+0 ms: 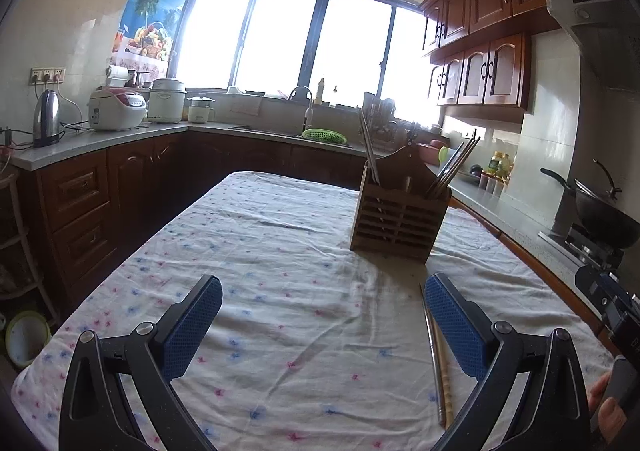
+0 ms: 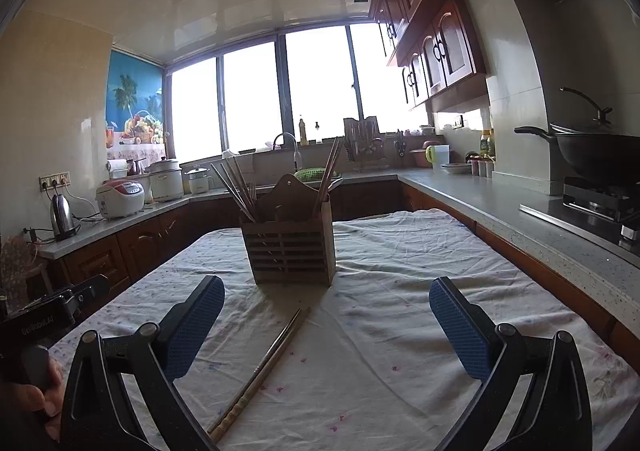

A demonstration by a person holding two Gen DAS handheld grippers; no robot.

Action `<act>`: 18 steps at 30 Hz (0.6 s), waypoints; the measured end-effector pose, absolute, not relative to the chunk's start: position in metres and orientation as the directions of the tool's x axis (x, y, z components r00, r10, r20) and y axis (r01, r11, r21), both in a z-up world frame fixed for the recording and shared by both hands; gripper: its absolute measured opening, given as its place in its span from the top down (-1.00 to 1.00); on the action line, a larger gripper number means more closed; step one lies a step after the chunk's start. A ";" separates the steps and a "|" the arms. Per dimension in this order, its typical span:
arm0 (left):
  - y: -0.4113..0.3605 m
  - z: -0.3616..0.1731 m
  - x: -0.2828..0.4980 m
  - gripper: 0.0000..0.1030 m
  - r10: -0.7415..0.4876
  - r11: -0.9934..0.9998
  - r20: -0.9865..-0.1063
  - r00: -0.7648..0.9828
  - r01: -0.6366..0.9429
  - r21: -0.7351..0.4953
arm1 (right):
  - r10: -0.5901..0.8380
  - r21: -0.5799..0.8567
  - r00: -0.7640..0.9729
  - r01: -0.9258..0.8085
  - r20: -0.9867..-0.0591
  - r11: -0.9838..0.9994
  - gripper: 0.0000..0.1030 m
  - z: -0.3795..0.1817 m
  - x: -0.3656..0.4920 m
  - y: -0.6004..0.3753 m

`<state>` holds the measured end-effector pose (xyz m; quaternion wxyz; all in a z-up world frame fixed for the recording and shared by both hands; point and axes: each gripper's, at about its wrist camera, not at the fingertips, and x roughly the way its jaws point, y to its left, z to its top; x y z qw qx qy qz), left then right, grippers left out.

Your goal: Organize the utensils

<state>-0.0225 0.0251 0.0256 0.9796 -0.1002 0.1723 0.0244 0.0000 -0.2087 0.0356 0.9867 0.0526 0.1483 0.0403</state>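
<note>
Left wrist view: the left gripper (image 1: 322, 313) stands with its two blue-padded fingers spread as wide as they go, nothing between them but the flowered cloth of the surface (image 1: 280, 251). Two loose chopsticks (image 1: 438, 363), one metal and one wooden, lie side by side on the cloth at about 4 o'clock, just beside the inner face of the right-hand finger; whether they touch it cannot be told. One wooden utensil holder (image 1: 396, 219) with a slatted front stands upright at about 1 o'clock, well apart from the gripper. Chopsticks stick up from both of its ends; their number is too hard to count here. At 4 o'clock, on the frame's edge, a hand grips the other device.

In the right wrist view, the right gripper (image 2: 326, 313) is likewise wide open and empty. The same two chopsticks (image 2: 264, 367) lie on the surface (image 2: 400, 291) between its fingers, nearer the left-hand one, running from about 7 o'clock up toward the centre, touching neither pad. The utensil holder (image 2: 290, 247) stands at 12 o'clock, a fan of several chopsticks in its left compartment and a smaller bunch in its right one. A hand (image 2: 48, 395) holding the left device shows at 8 o'clock.
</note>
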 end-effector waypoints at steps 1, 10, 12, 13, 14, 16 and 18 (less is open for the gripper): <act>0.024 0.025 -0.023 -0.99 0.019 0.980 -0.345 0.939 -0.085 -0.178 | 0.094 0.114 0.953 -0.063 -0.289 0.991 -1.00 0.034 -0.002 -0.209; 0.013 0.021 -0.028 -0.99 0.045 0.988 -0.345 0.937 -0.093 -0.122 | 0.082 0.098 0.950 -0.055 -0.300 0.994 -1.00 0.023 -0.010 -0.212; 0.009 0.020 -0.030 -0.99 0.045 0.990 -0.343 0.938 -0.088 -0.111 | 0.080 0.093 0.951 -0.055 -0.298 0.994 -1.00 0.022 -0.012 -0.212; 0.008 0.019 -0.030 -0.99 0.047 0.991 -0.342 0.938 -0.088 -0.105 | 0.080 0.092 0.951 -0.055 -0.298 0.994 -1.00 0.021 -0.013 -0.212; 0.006 0.019 -0.031 -0.99 0.049 0.991 -0.342 0.938 -0.088 -0.100 | 0.080 0.092 0.951 -0.055 -0.297 0.994 -1.00 0.021 -0.014 -0.212; 0.006 0.018 -0.033 -0.99 0.047 0.991 -0.344 0.938 -0.086 -0.098 | 0.083 0.093 0.951 -0.057 -0.299 0.994 -1.00 0.020 -0.014 -0.213; 0.006 0.018 -0.034 -0.99 0.046 0.991 -0.347 0.937 -0.086 -0.100 | 0.082 0.089 0.950 -0.058 -0.300 0.994 -1.00 0.019 -0.015 -0.213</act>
